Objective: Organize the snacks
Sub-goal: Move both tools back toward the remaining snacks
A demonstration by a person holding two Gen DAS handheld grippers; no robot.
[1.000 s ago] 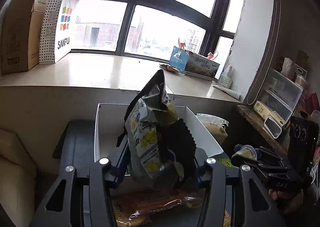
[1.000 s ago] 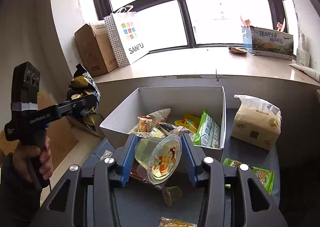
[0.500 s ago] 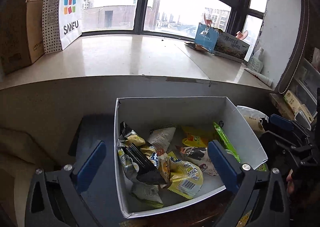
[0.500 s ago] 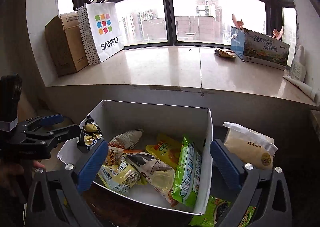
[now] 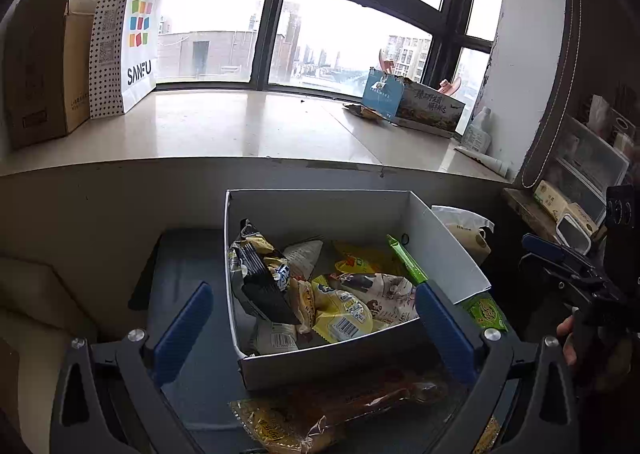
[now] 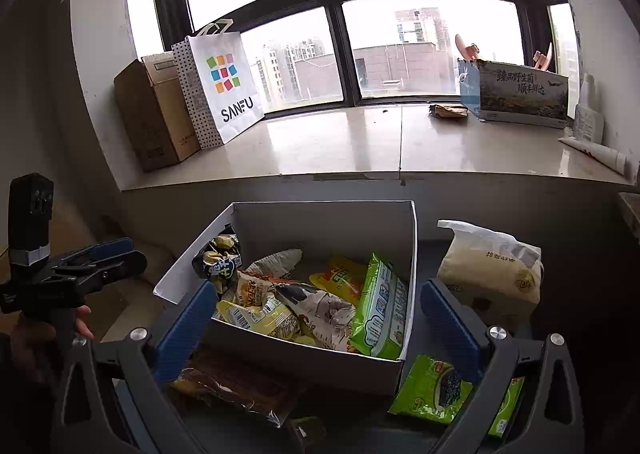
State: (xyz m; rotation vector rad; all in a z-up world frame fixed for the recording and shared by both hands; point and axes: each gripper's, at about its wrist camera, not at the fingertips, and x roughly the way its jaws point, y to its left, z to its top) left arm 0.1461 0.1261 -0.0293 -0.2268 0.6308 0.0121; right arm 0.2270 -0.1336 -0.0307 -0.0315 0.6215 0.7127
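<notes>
Reading the white bag point(image 6: 224, 87) on the sill, I see "SANFU". My left gripper point(image 5: 312, 322) and right gripper point(image 6: 316, 326) both hang wide open over the box point(image 6: 320, 221), holding nothing. Snacks point(image 6: 316, 300) lie inside the box; a green pack point(image 6: 432, 390) sits outside on the worktop point(image 5: 188, 254).

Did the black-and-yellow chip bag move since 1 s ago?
Yes. It left the left gripper, now open, and lies inside the white box against its left wall: chip bag.

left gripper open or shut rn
Open: in the left wrist view the left gripper has its blue pads spread wide with nothing between them, above the white box.
</notes>
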